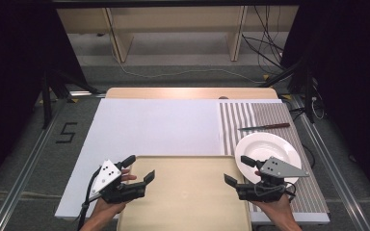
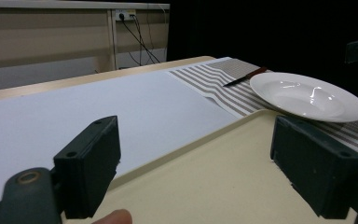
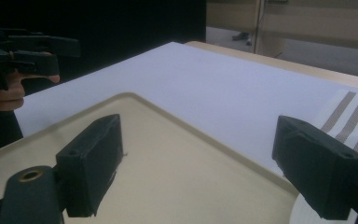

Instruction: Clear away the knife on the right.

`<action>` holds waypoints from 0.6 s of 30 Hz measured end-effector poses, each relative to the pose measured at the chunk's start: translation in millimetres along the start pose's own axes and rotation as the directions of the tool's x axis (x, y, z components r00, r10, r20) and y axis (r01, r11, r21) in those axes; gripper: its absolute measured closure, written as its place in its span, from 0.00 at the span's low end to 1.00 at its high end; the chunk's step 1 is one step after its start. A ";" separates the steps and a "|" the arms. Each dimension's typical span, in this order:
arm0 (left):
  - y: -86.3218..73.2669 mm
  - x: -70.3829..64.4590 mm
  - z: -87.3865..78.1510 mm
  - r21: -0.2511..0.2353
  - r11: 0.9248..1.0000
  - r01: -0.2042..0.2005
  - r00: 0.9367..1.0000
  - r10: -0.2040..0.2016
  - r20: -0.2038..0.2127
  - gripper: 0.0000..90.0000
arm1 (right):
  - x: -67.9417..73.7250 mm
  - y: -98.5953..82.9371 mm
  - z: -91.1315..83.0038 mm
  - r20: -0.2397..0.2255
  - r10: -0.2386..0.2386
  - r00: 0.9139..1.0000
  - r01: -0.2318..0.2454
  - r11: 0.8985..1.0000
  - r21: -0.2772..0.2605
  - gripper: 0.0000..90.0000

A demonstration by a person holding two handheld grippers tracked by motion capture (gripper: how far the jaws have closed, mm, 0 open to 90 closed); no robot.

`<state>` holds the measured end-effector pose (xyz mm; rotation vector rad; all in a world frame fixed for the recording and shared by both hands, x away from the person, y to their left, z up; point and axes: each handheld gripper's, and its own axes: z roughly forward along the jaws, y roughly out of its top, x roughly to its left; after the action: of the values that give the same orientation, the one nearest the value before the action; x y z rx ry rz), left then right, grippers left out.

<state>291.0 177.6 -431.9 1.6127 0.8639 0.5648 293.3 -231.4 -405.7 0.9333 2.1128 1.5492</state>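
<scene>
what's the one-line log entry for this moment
left gripper: open, over tray left side | right gripper: open, over tray right side | white plate, knife: on striped mat, untouched

Beige tray, white plate, grey-and-white striped mat, black tools.

On the table, a tray lies at the near edge, at 6 o'clock. A placemat covers the side at 3 o'clock. On it rests a plate, just beside the tray's far corner at 2 o'clock. A knife lies on the placemat behind the plate, toward 12 o'clock.
</scene>
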 end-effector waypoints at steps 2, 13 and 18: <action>-0.1 0.1 -0.1 0.002 1.000 -0.001 1.000 0.001 0.000 0.18 | -0.1 0.2 -0.2 0.006 -0.001 1.000 0.001 1.000 -0.005 0.19; -0.2 0.3 -0.1 0.002 1.000 -0.001 1.000 0.001 -0.001 0.18 | -6.1 2.7 -0.9 0.044 -0.020 0.999 0.020 1.000 -0.014 0.20; -0.3 0.2 0.1 0.003 1.000 -0.002 1.000 0.002 -0.001 0.18 | -10.1 3.9 -1.6 0.073 -0.050 0.996 0.051 0.999 -0.011 0.20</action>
<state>291.2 177.7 -432.3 1.6167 0.8639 0.5661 300.7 -238.8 -402.4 0.9113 2.0584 1.4800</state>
